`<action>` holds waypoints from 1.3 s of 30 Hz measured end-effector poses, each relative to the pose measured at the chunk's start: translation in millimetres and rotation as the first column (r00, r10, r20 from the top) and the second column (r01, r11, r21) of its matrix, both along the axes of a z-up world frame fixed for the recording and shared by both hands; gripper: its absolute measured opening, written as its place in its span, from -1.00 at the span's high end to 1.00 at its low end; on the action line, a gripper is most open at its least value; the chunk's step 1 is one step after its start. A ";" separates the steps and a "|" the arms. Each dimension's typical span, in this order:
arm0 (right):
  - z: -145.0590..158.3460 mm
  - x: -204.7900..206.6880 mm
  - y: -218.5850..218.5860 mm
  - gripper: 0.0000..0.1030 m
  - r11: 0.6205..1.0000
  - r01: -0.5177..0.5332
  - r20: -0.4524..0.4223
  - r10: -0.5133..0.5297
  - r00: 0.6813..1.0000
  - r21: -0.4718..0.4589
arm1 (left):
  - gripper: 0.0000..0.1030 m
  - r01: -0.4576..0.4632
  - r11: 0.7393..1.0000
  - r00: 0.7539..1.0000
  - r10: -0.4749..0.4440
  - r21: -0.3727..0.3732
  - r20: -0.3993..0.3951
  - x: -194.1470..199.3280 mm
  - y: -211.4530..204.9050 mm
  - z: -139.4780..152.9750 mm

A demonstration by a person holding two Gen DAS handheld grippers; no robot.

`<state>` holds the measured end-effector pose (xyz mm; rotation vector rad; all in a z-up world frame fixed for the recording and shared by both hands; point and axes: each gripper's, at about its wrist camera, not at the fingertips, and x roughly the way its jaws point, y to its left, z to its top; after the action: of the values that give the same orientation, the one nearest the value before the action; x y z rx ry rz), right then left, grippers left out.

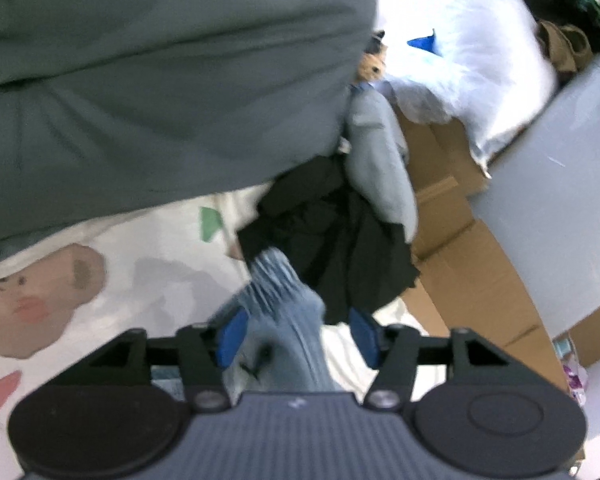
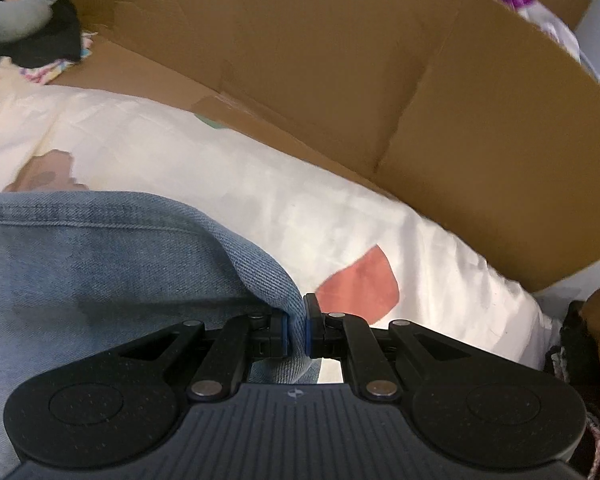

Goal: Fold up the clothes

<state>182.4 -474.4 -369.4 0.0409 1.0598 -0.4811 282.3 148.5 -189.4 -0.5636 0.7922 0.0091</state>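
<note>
Our right gripper (image 2: 297,330) is clenched on a fold of the light blue denim garment (image 2: 100,264), whose bulk spreads toward nine o'clock over the cream printed bedsheet (image 2: 284,216). A brown cardboard box (image 2: 380,80) stands at twelve o'clock. Our left gripper (image 1: 296,334) has its blue-padded fingers (image 1: 232,334) spread wide, the denim bunched loosely between them; a black cloth heap (image 1: 332,232) lies at twelve o'clock, a grey-green garment (image 1: 160,80) at eleven.

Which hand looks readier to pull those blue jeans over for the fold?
Probably the right gripper: its jaws are pinched shut on an edge of the light blue denim jeans. The left gripper is open, with denim only lying between its fingers.
</note>
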 end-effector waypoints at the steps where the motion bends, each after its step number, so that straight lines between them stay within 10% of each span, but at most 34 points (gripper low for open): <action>1: -2.8 0.1 -3.9 0.89 1.000 0.015 -0.005 -0.015 1.000 0.006 | -0.21 -0.012 1.000 1.000 0.012 0.008 -0.011 -1.7 4.4 -3.4; 13: -18.6 0.4 -8.9 0.77 0.999 0.055 -0.051 -0.054 0.997 0.003 | -0.21 -0.111 0.985 0.975 0.134 0.136 -0.178 -33.9 46.7 -62.3; 18: 10.7 -16.7 13.5 0.19 0.999 -0.038 -0.039 0.037 0.999 -0.024 | -0.20 -0.132 0.984 0.958 0.158 0.118 -0.239 -47.2 56.1 -79.3; 39: 113.0 -32.3 172.4 0.20 0.936 -0.351 0.118 0.353 0.928 -0.036 | 0.12 -0.124 0.992 0.970 0.129 0.037 -0.206 -84.2 55.8 -114.2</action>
<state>150.1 -302.1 -256.4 -0.1303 0.9175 -0.1572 198.1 204.4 -303.6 -0.5965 0.9576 0.1979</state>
